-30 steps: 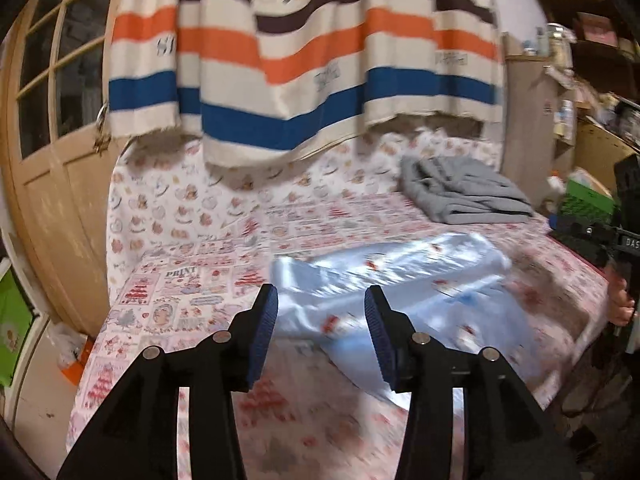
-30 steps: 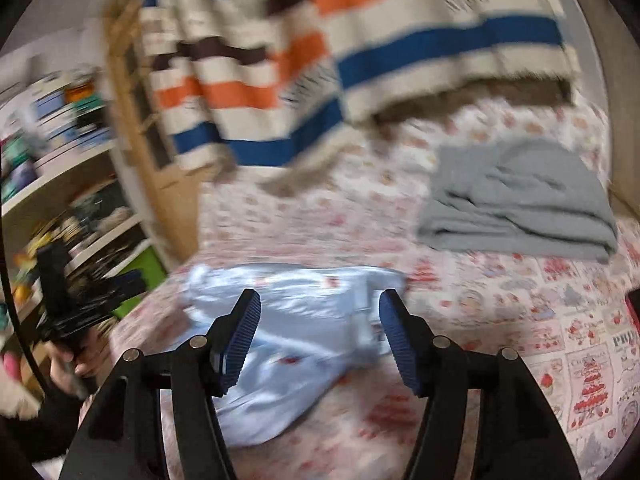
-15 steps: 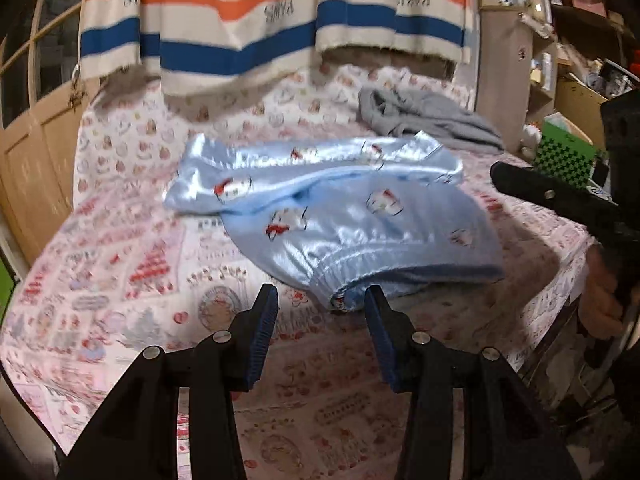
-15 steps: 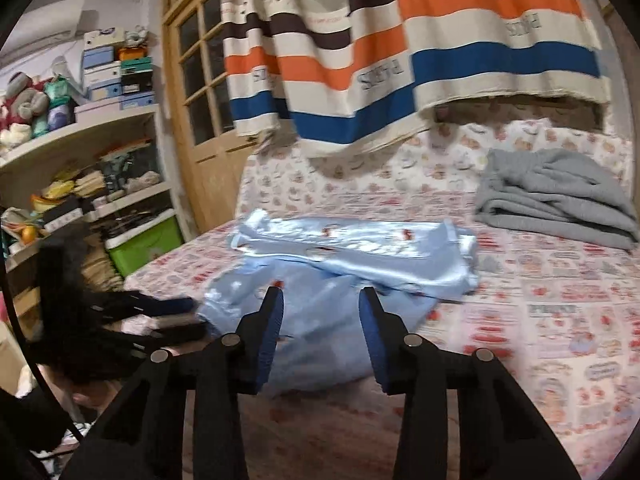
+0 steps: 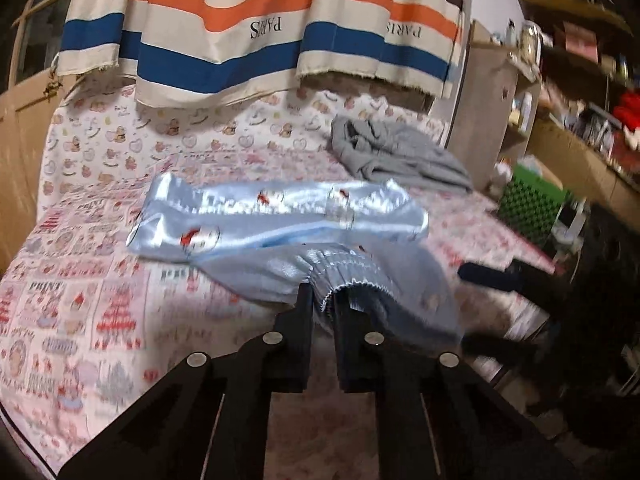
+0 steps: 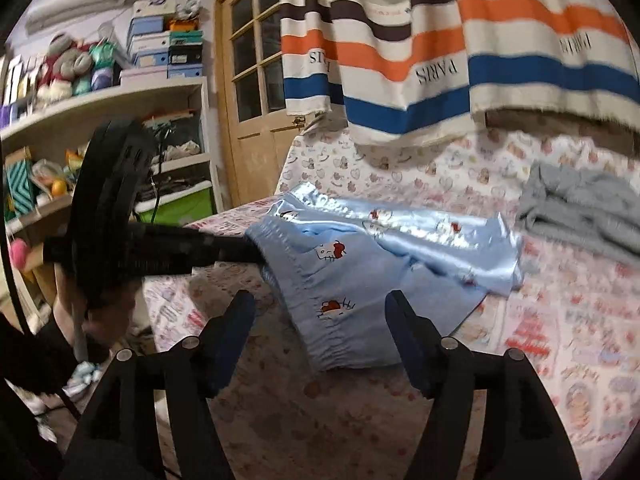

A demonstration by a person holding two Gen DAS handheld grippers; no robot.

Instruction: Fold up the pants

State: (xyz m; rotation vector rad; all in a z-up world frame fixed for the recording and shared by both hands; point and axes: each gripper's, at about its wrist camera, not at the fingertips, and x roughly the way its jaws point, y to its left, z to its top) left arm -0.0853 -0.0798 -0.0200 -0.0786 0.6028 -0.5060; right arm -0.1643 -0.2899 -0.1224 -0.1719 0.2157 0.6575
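Black gripper (image 6: 320, 340), blue pads, silver screws

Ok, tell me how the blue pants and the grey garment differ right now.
The blue pants are shiny satin with cartoon prints; the grey garment is plain and matte. The pants lie nearer, waistband pinched in the closing left gripper; the grey garment sits untouched farther back. Both lie on the patterned bedsheet.

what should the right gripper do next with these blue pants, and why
Probably ease the right gripper forward and close on the waistband edge just ahead of it. The left gripper is closing on the gathered waistband of the blue pants, while the right fingers are opening with no cloth between them. With both corners held, the pants could be lifted and spread on the bedsheet.
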